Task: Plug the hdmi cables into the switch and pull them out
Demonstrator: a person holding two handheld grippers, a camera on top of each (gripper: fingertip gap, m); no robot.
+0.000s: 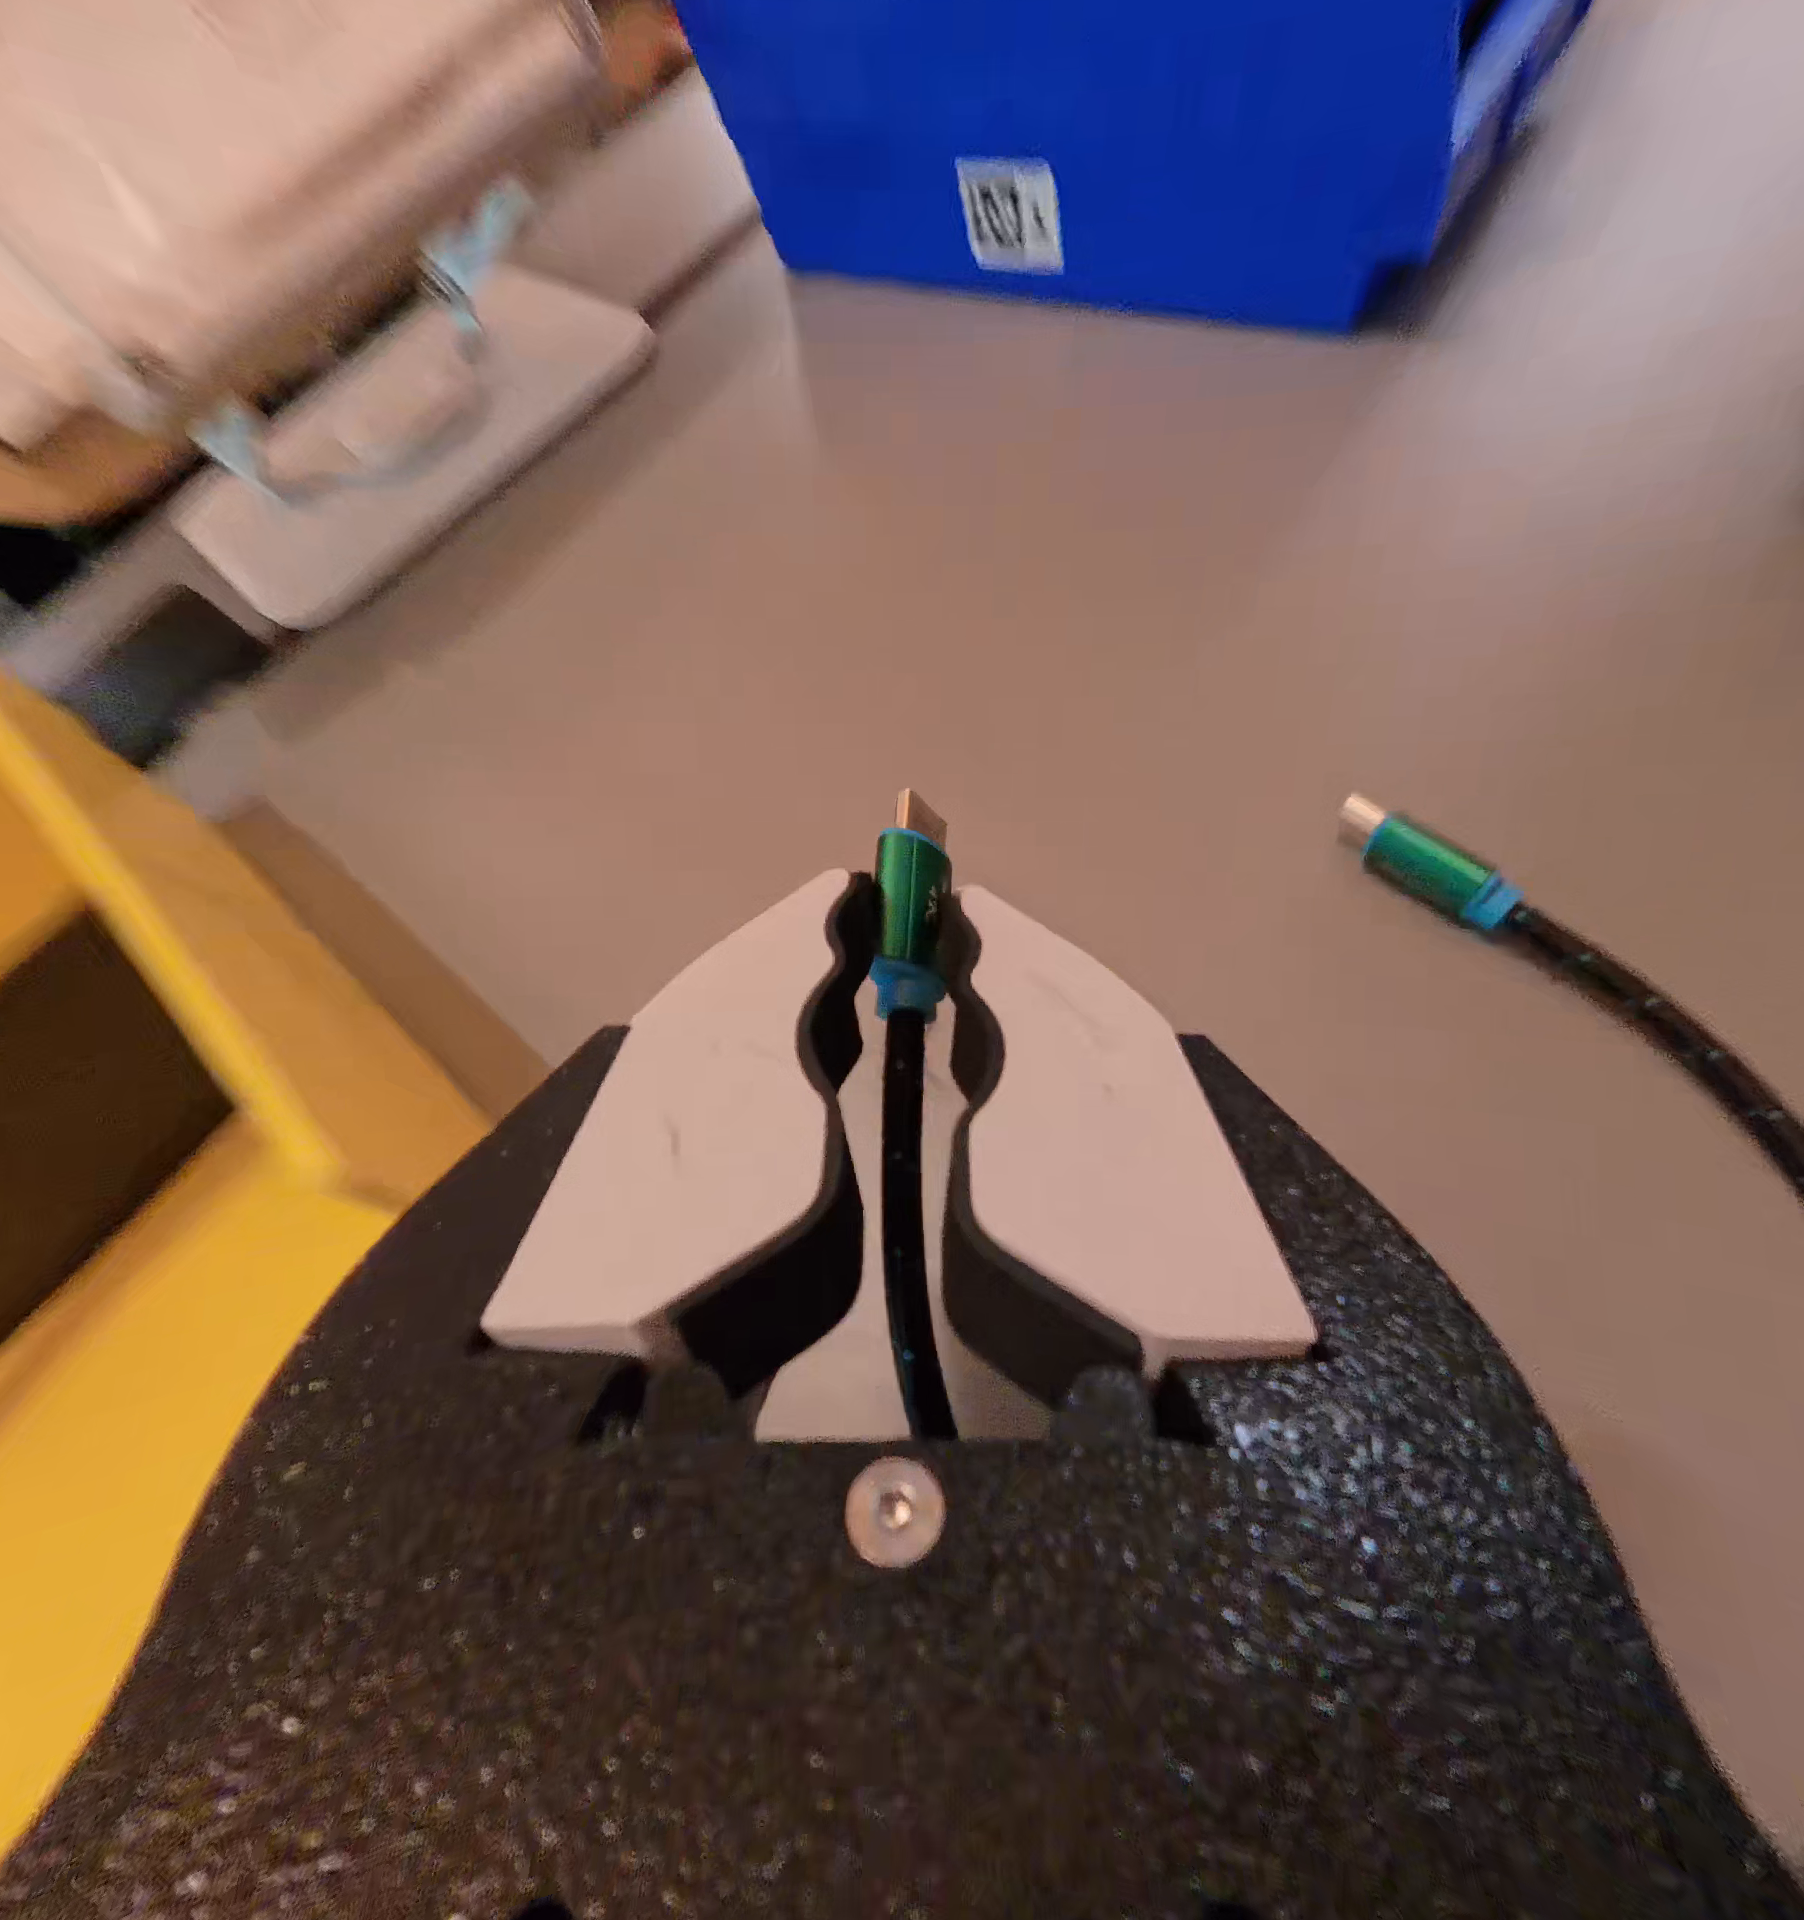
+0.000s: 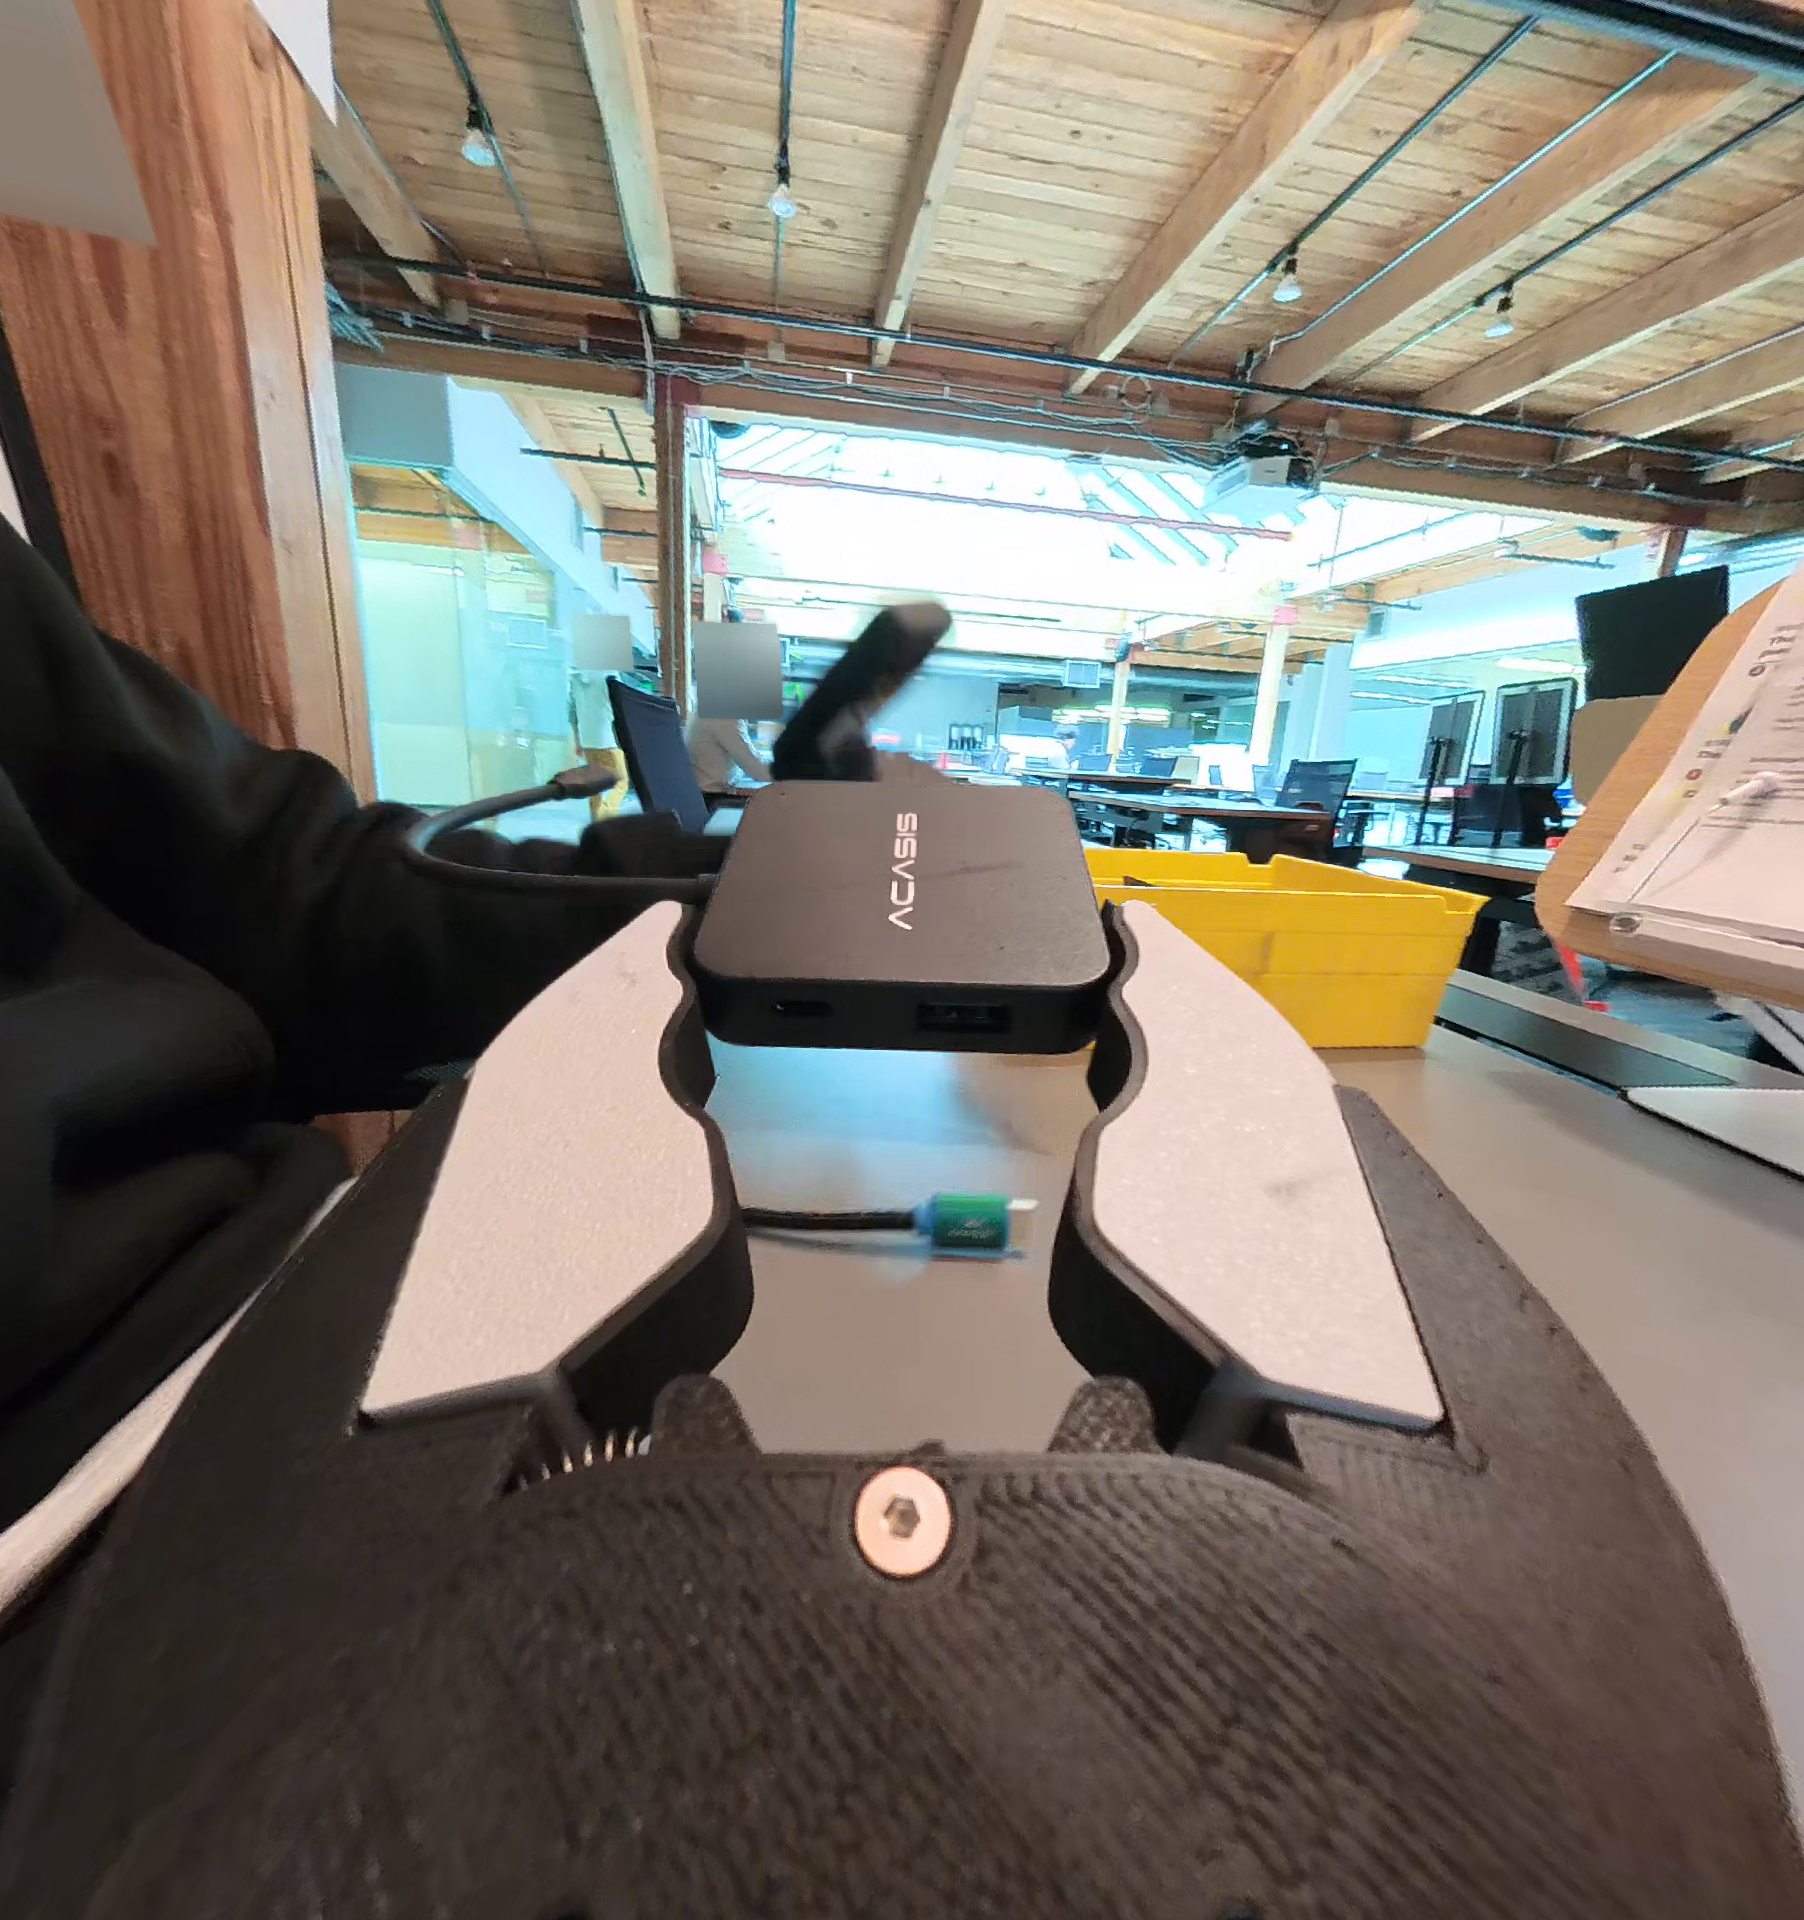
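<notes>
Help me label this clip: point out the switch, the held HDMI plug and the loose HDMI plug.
switch [image 2: 898, 904]: right wrist view, on its flat black top.
held HDMI plug [image 1: 910, 896]: left wrist view, on its green shell.
loose HDMI plug [image 1: 1428, 862]: left wrist view, on its green shell.

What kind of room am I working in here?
Likely an open-plan office or workshop loft: an exposed timber-beam ceiling with hanging lamps, rows of desks with office chairs behind, and yellow parts bins on the grey work table.
</notes>
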